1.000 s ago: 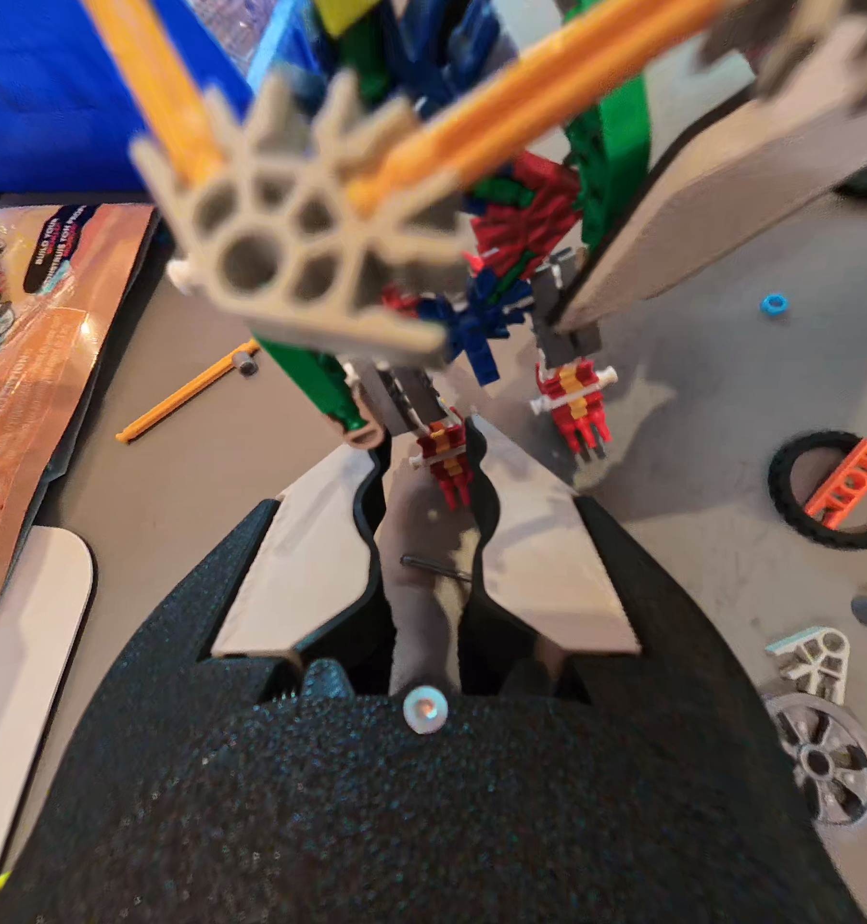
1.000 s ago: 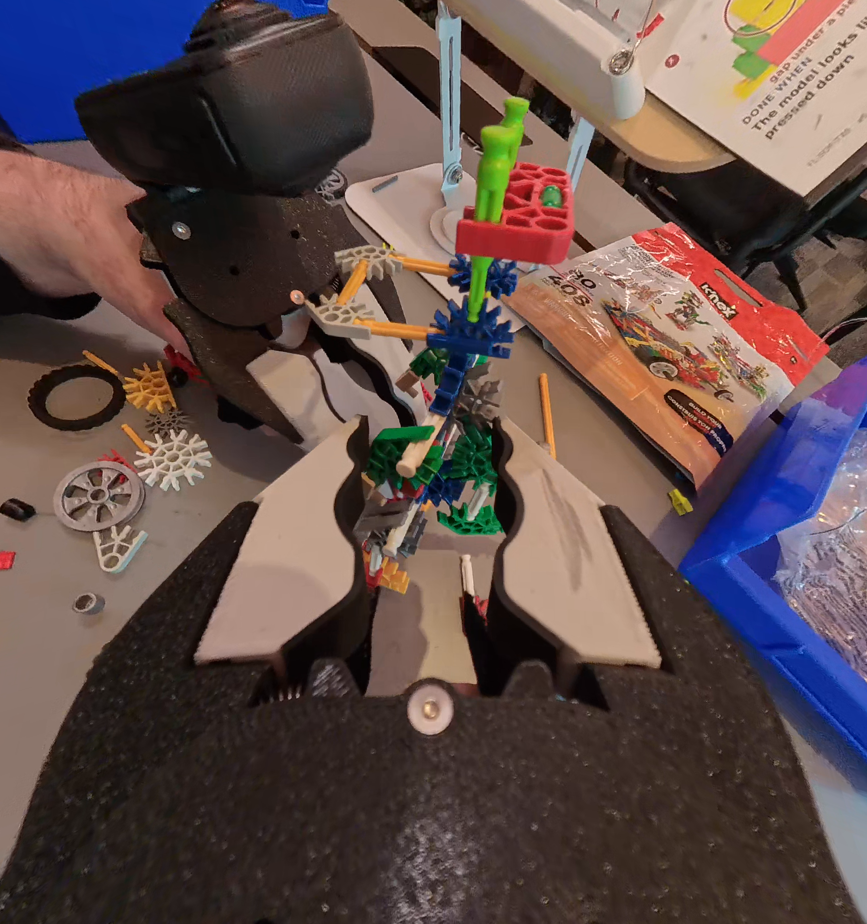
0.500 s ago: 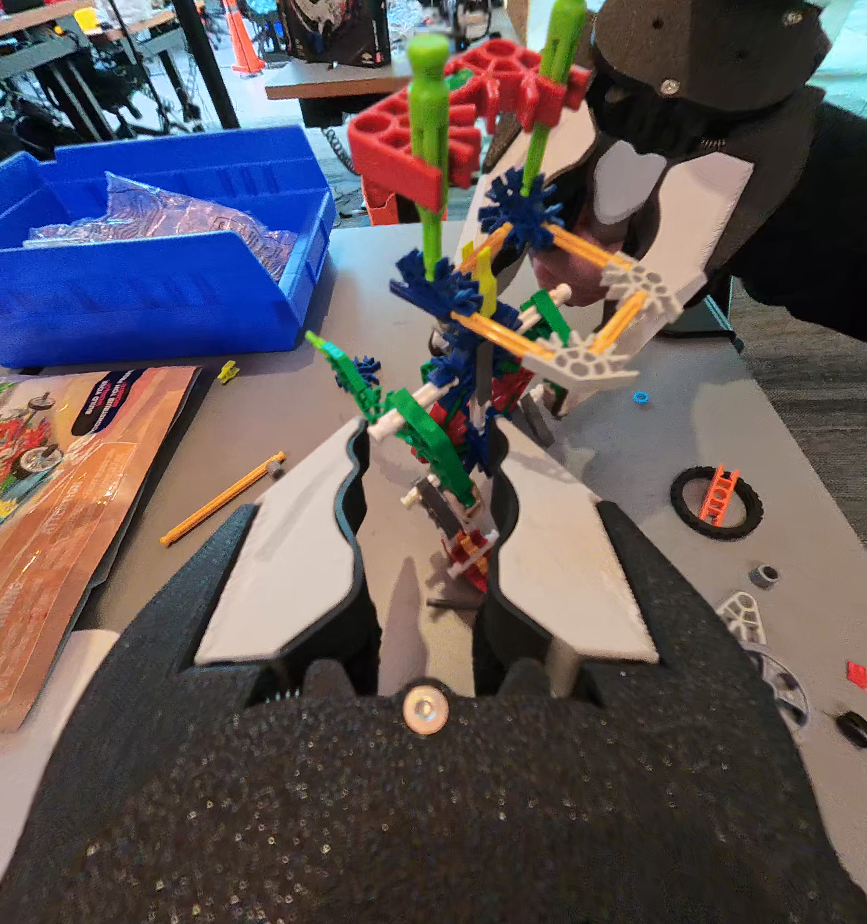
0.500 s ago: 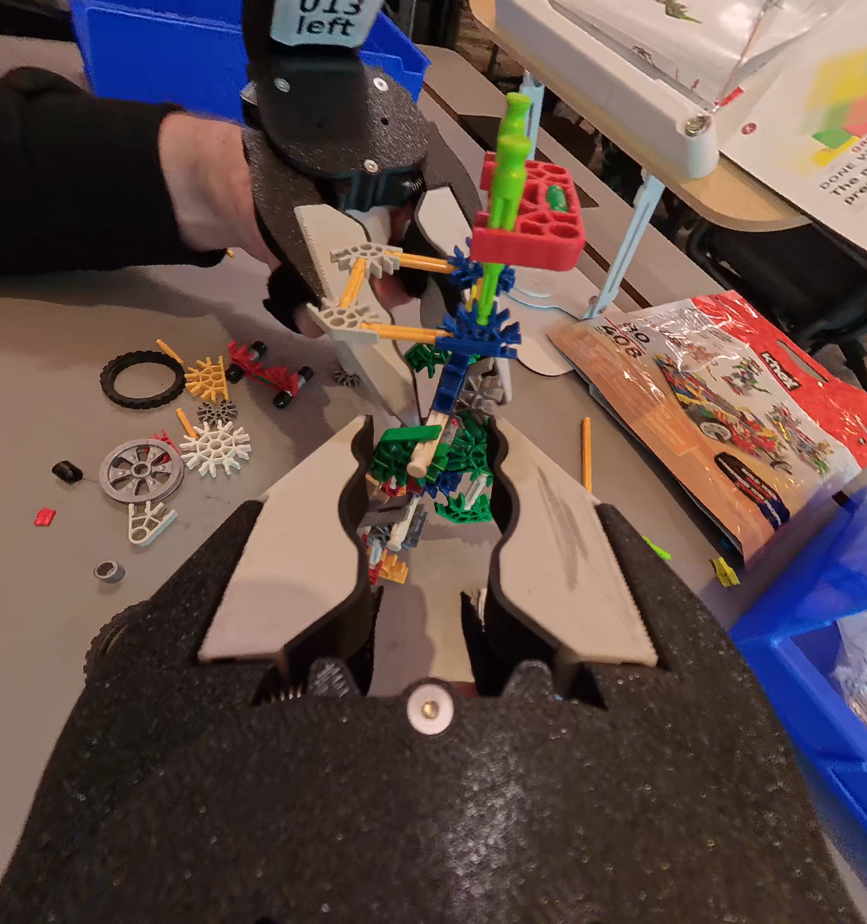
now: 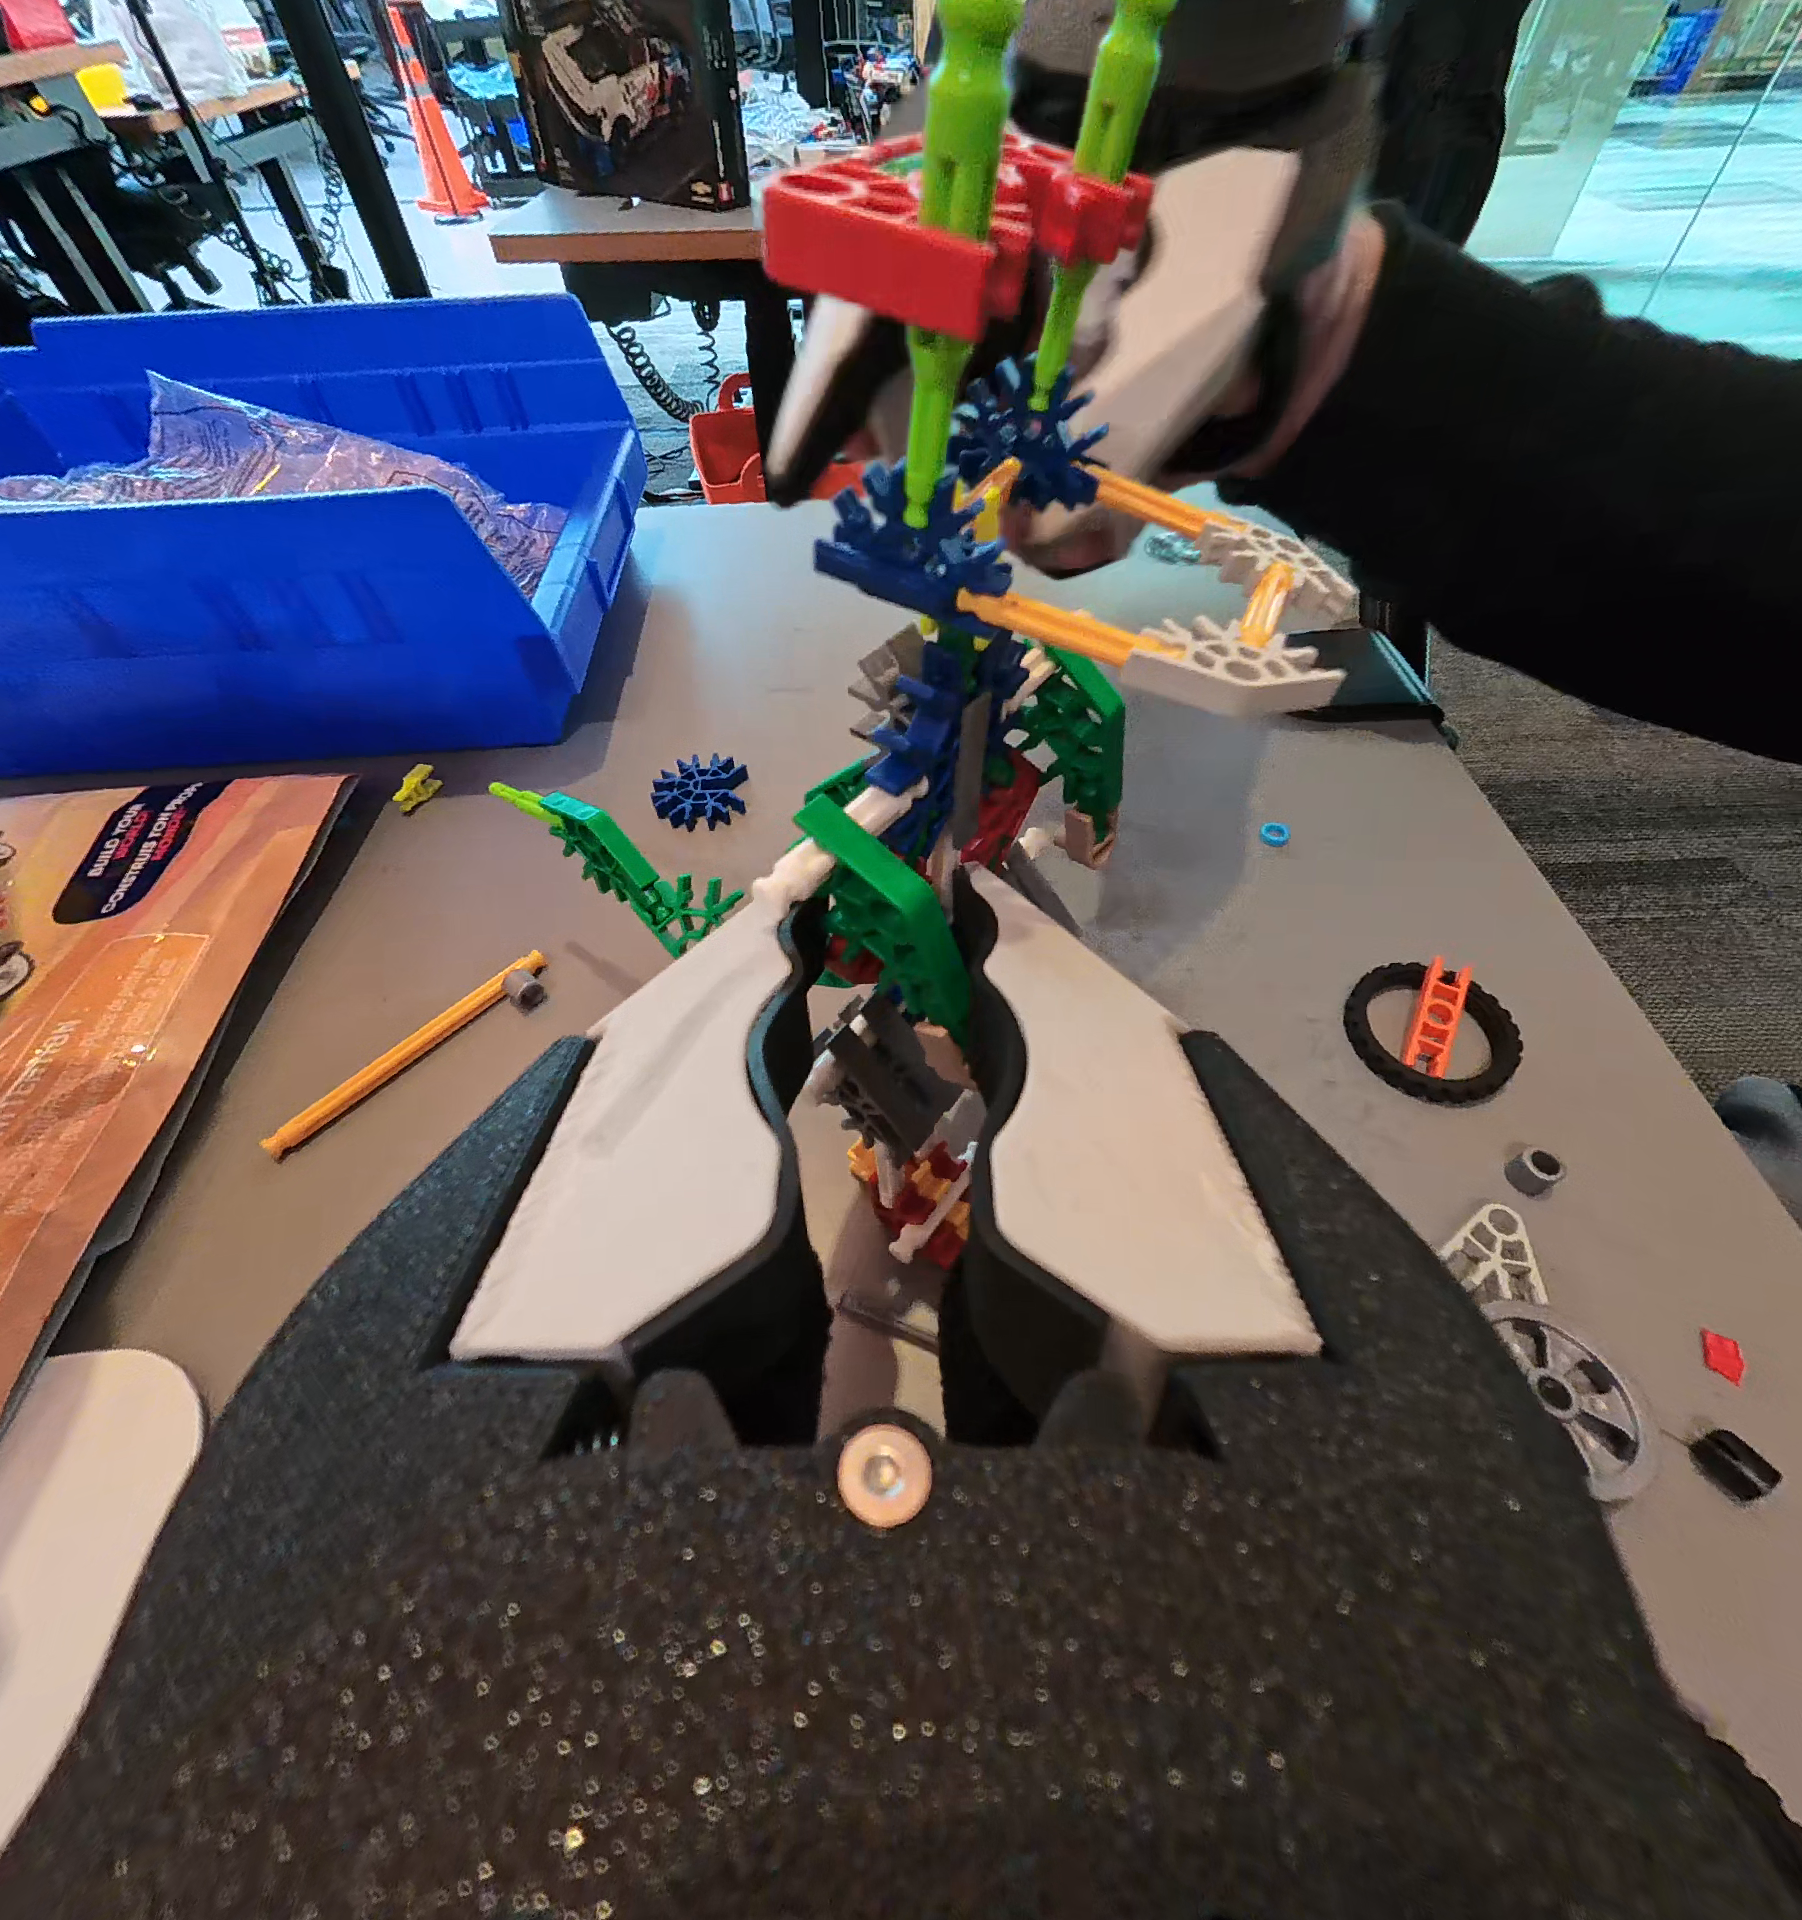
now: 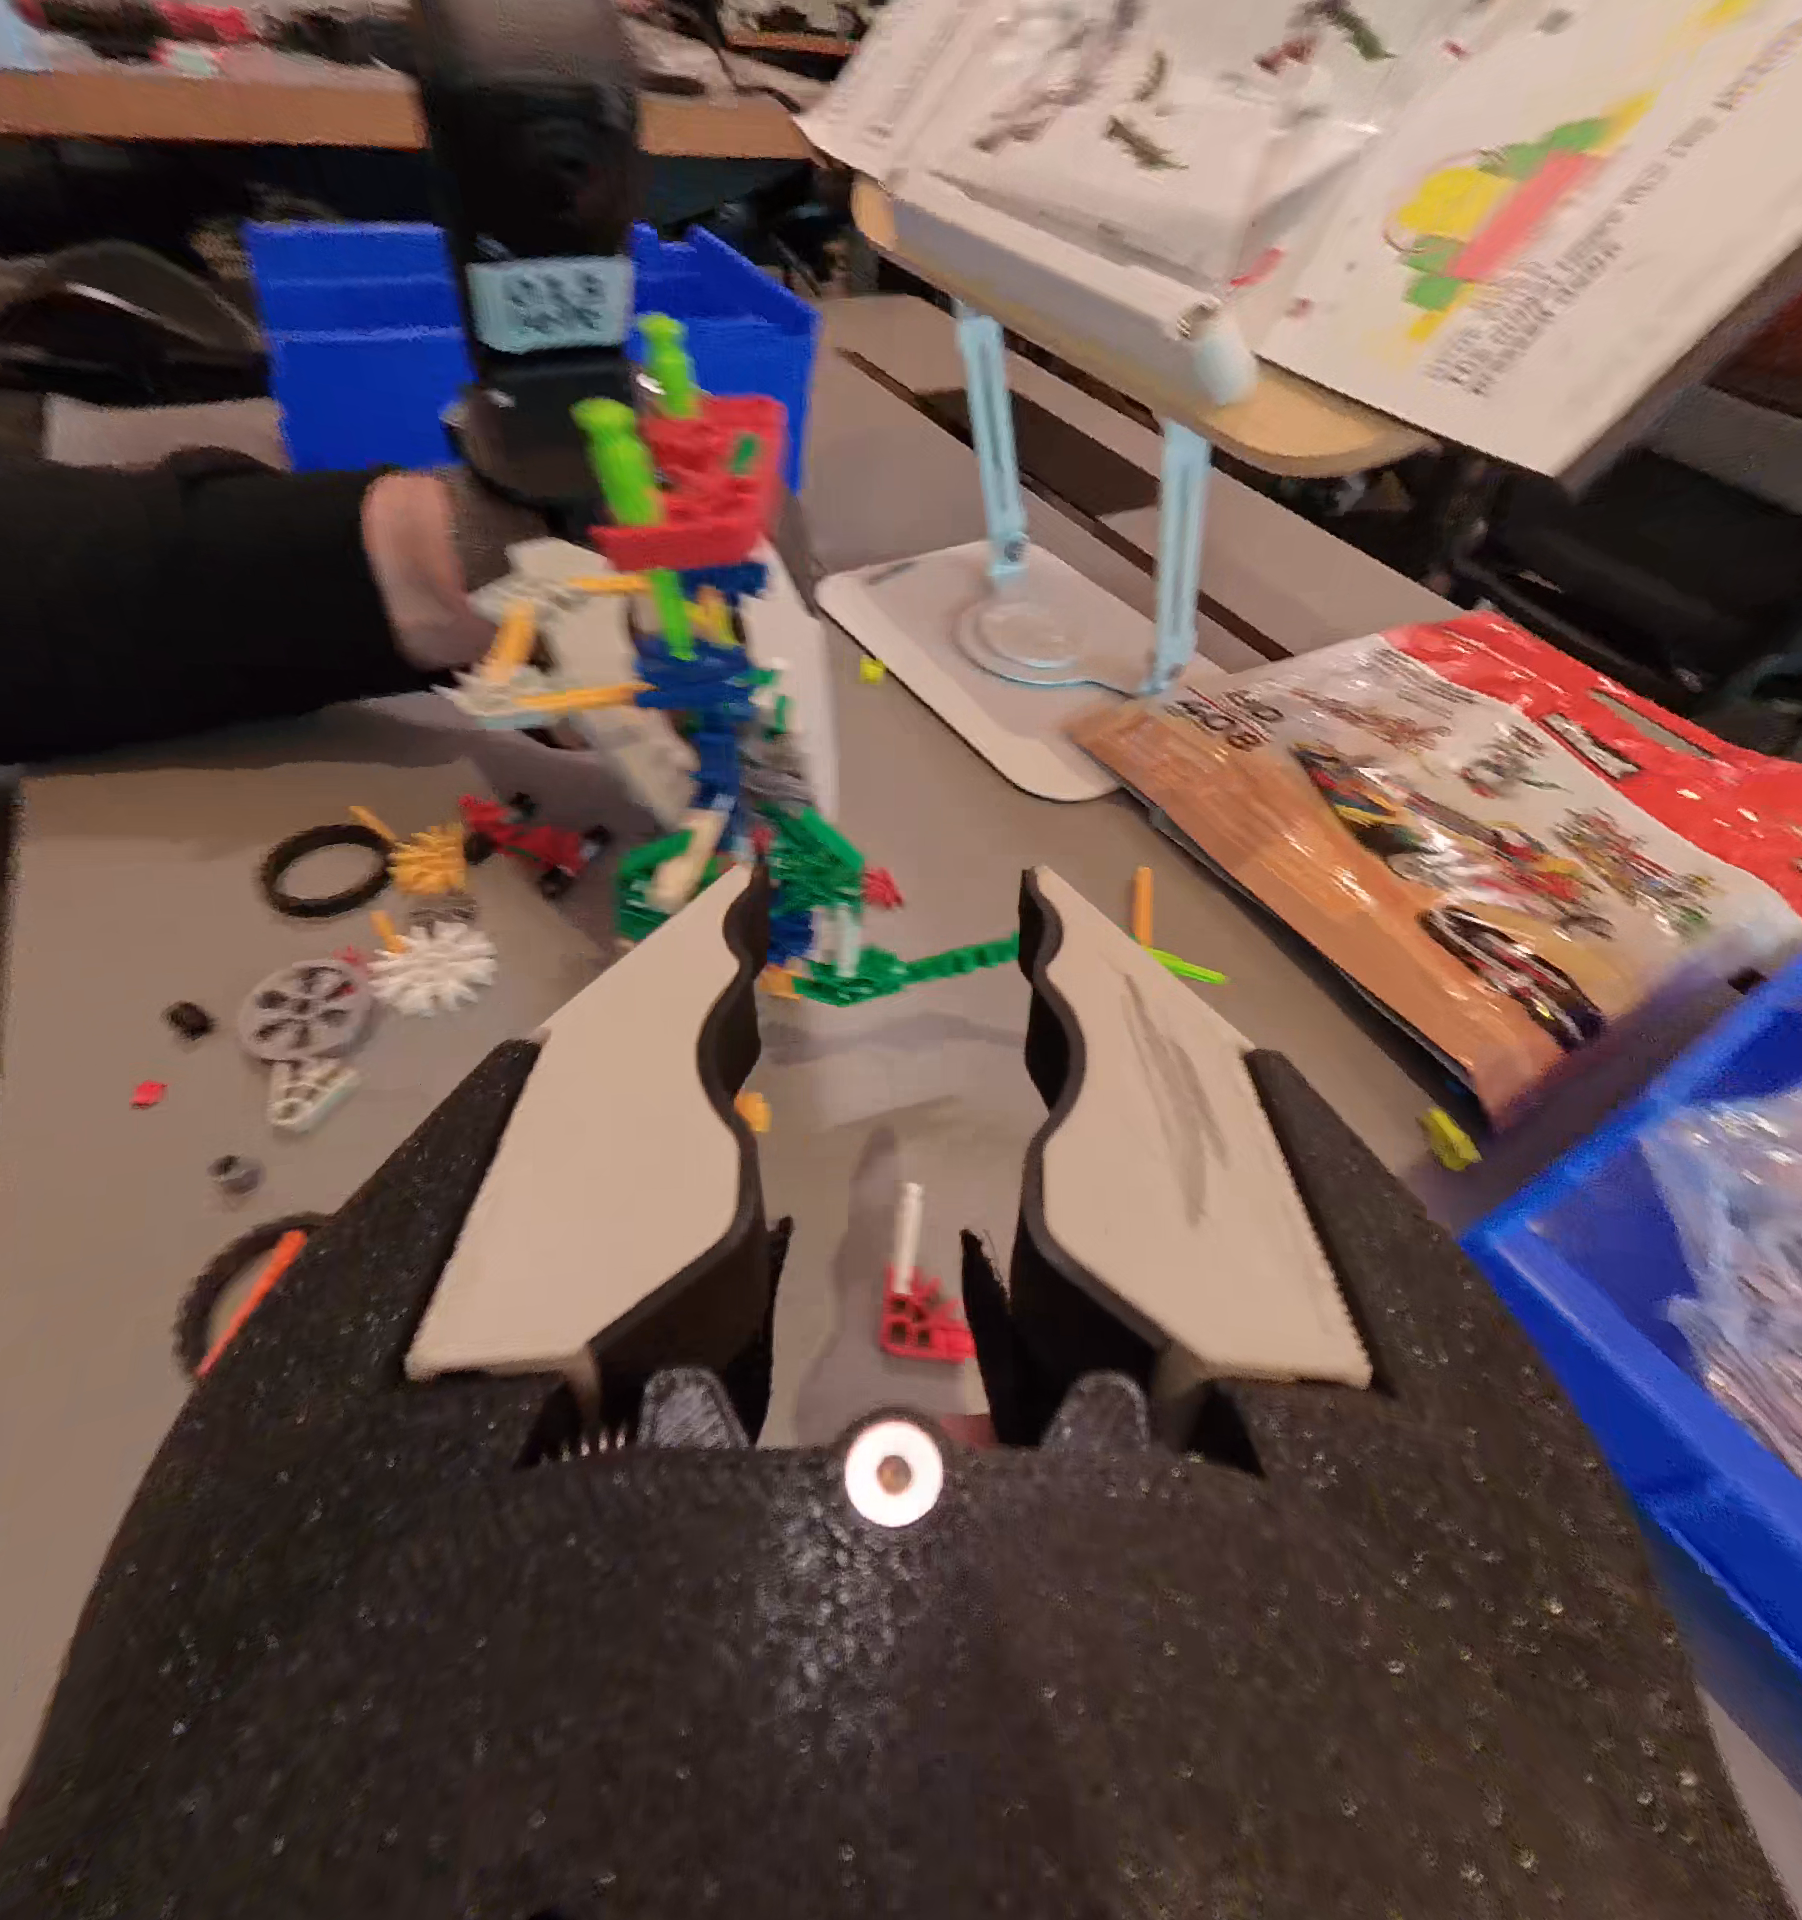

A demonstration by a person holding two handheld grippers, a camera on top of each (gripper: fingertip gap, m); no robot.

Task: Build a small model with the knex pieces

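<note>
A tall model of coloured rods and connectors [image 5: 938, 727] stands on the grey table [image 5: 1240, 935], with a red block and two lime rods at its top. My left gripper [image 5: 886, 925] is shut on its lower part, the pads against a green panel [image 5: 892, 914]. In the right wrist view the model [image 6: 710, 665] stands ahead and to the left, with the left gripper's fingers [image 6: 809, 665] on either side of it. My right gripper [image 6: 889, 894] is open and empty, back from the model. A loose green piece [image 6: 918, 961] lies on the table beyond its tips. The right gripper's fingers [image 5: 1188, 322] show blurred behind the model's top.
A blue bin [image 5: 253, 582] and a toy package [image 5: 97, 987] lie at the left. A yellow rod [image 5: 398, 1060], a blue connector [image 5: 699, 792], a tyre [image 5: 1432, 1029] and a grey wheel [image 5: 1572, 1392] lie loose. A stand with a printed sheet [image 6: 1084, 312] is at the far right. There is about 7 centimeters between the tips of the two grippers. The left tips stand about 15 centimeters off the yellow rod [image 5: 398, 1060].
My left gripper opened wide, then closed again on the model's lower part. My right gripper, which was around the model's base, has opened and pulled back from it.
</note>
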